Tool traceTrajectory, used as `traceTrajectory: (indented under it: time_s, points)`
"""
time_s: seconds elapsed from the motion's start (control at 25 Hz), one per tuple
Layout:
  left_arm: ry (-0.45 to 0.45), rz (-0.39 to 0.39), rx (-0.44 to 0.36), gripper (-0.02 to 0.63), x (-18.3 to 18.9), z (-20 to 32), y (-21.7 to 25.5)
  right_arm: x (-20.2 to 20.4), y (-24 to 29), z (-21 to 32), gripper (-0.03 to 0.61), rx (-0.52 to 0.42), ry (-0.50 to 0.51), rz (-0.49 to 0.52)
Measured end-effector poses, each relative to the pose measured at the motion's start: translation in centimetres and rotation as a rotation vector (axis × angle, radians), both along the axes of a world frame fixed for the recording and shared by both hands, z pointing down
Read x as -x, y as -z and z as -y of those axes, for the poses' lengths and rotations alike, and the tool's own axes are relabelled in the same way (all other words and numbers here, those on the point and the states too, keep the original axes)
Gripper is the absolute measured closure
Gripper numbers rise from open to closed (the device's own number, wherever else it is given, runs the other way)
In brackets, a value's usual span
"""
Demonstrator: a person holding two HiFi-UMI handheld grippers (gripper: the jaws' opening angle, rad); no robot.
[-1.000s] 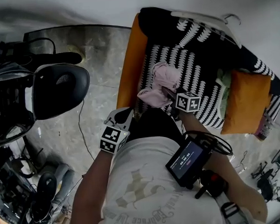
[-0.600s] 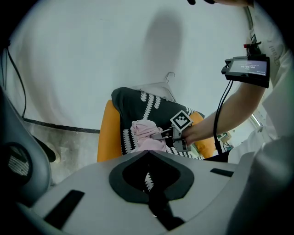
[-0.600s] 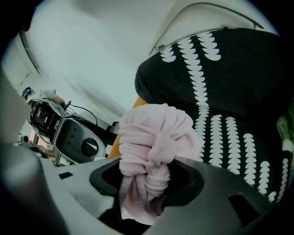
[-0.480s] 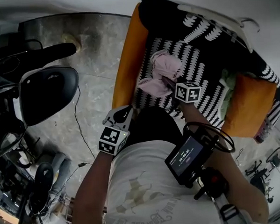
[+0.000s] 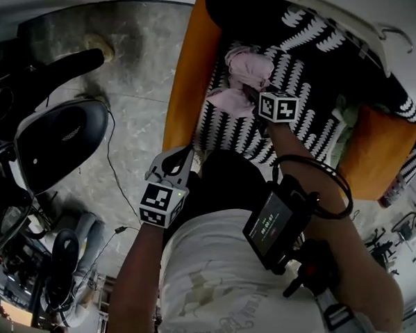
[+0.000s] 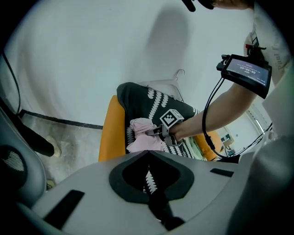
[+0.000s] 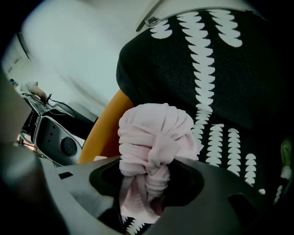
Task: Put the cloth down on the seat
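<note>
A bunched, knotted pink cloth (image 5: 248, 71) hangs just over the seat (image 5: 307, 60), an orange armchair under a black cover with white leaf marks. My right gripper (image 5: 251, 92) is shut on the cloth (image 7: 154, 137); its jaws pinch the lower folds and the knot bulges out in front. I cannot tell whether the cloth touches the cover. The left gripper view shows the same cloth (image 6: 142, 137) over the seat's front left part. My left gripper (image 5: 182, 158) hovers lower down by the chair's front edge. It is shut, its tips (image 6: 148, 152) meet on nothing.
An orange cushion (image 5: 378, 153) and a pale green cloth (image 5: 341, 120) lie on the seat's right side. A white hanger (image 5: 368, 32) rests on the backrest. A black office chair (image 5: 53, 135) and a cable (image 5: 111, 167) are on the stone floor to the left.
My right gripper has carried the pink cloth down and further over the seat. The left gripper has sunk slightly beside the chair's front edge.
</note>
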State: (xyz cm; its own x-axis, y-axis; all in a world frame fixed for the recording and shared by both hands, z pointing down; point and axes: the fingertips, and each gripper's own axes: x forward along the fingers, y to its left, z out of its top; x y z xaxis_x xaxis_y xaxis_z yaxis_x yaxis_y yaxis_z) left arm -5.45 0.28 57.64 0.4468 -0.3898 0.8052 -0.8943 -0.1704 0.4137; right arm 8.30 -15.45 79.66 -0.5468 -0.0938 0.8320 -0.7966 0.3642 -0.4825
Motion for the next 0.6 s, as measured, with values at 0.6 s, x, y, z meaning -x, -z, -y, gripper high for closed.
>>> traceTrajectory:
  time_s: [0.6]
  points:
    - [0.111, 0.007, 0.07, 0.602, 2.2, -2.2, -0.7, 3.1, -4.9, 1.6, 0.339, 0.081, 0.109, -0.132]
